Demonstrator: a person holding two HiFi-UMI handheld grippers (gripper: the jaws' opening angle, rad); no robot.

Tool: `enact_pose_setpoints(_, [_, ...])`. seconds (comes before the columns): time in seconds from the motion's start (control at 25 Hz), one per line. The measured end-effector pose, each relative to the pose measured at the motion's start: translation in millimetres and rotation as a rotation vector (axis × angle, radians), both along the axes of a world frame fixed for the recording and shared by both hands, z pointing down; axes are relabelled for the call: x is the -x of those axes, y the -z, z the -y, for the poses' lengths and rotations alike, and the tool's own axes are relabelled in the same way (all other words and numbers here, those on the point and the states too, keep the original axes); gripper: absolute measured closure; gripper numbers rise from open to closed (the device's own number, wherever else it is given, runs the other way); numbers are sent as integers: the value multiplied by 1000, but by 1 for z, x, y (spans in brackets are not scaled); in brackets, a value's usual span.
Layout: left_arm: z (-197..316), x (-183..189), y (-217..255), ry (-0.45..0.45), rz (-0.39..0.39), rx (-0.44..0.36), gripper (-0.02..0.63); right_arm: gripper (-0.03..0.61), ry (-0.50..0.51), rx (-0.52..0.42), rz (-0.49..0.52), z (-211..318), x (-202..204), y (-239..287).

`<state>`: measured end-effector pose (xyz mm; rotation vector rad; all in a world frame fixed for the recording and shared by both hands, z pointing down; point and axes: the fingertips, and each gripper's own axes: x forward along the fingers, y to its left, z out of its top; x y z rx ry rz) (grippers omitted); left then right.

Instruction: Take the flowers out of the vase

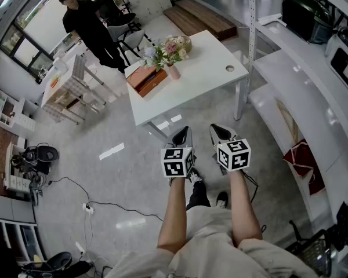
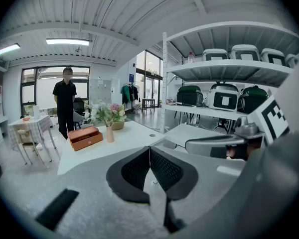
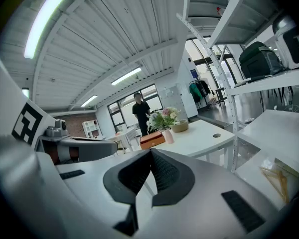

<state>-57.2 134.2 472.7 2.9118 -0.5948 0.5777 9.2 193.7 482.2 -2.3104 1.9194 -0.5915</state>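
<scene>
Left gripper [image 1: 181, 136] and right gripper [image 1: 219, 133] are held with jaws together, empty; flowers [image 1: 164, 52] are seen in the pink vase [image 1: 174, 72] on the white table [image 1: 209, 59] at 12 o'clock.

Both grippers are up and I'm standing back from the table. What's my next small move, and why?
Probably step forward to the table. The flowers in their vase stand near its far edge, well ahead of both grippers. The left gripper and right gripper are shut and empty, so nothing is within reach yet.
</scene>
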Motion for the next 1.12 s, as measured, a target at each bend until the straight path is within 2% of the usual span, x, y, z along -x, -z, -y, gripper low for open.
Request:
enact_pose_setpoints(0.28, [13, -8, -2, 7, -9, -1, 603, 571, 4, 2, 5, 16, -9, -4])
enact_pose_setpoints(0.48, [36, -14, -5, 33, -30, 34, 603, 572, 10, 24, -1, 37, -16, -7])
enact_pose_setpoints(0.6, [50, -28, -8, 31, -46, 52, 603, 572, 5, 18, 23, 50, -29, -6])
enact_pose_setpoints(0.8, [81, -52, -6, 11, -61, 64, 603, 572, 7, 98, -18, 74, -52, -13])
enact_pose_setpoints(1.0, [120, -68, 4, 7, -90, 66, 603, 572, -4, 94, 1, 105, -74, -8])
enact_pose_setpoints(1.12, [140, -76, 7, -5, -104, 70, 603, 571, 17, 123, -31, 126, -84, -8])
